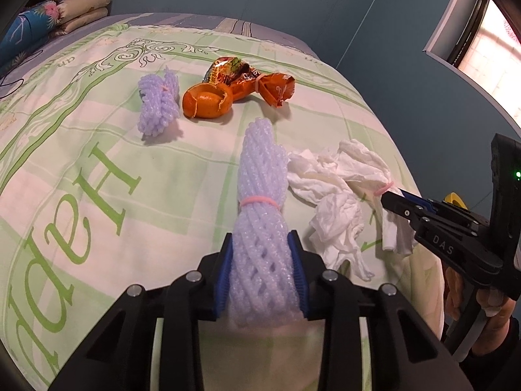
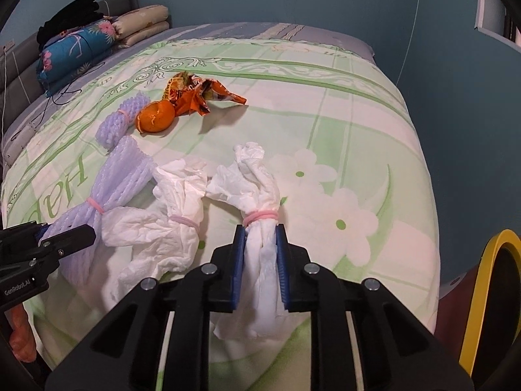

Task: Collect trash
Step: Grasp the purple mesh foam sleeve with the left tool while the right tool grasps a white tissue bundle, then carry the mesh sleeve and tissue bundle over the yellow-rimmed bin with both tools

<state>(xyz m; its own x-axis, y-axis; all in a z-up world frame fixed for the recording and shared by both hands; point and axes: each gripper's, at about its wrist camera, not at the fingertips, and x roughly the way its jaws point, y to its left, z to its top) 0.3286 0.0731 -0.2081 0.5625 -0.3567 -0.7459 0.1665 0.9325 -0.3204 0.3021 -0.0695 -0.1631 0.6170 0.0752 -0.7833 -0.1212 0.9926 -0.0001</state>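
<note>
My left gripper (image 1: 263, 244) is shut on a purple foam net bundle (image 1: 260, 192) tied with a pink band, at the near edge of the bed; it also shows in the right wrist view (image 2: 110, 185). My right gripper (image 2: 260, 231) is shut on a white tissue bundle (image 2: 250, 179) tied with a pink band. A second tissue bundle (image 2: 169, 215) lies between the two. Farther back lie another purple foam net (image 1: 159, 104), an orange peel (image 1: 208, 97) and a crumpled orange snack wrapper (image 1: 254, 78).
The bed (image 1: 97, 169) has a green and white quilt. Pillows and folded bedding (image 2: 97, 39) sit at the far left by the headboard. A yellow-rimmed bin (image 2: 488, 293) stands at the right beside the bed. Blue walls surround, with a window (image 1: 488, 45) at right.
</note>
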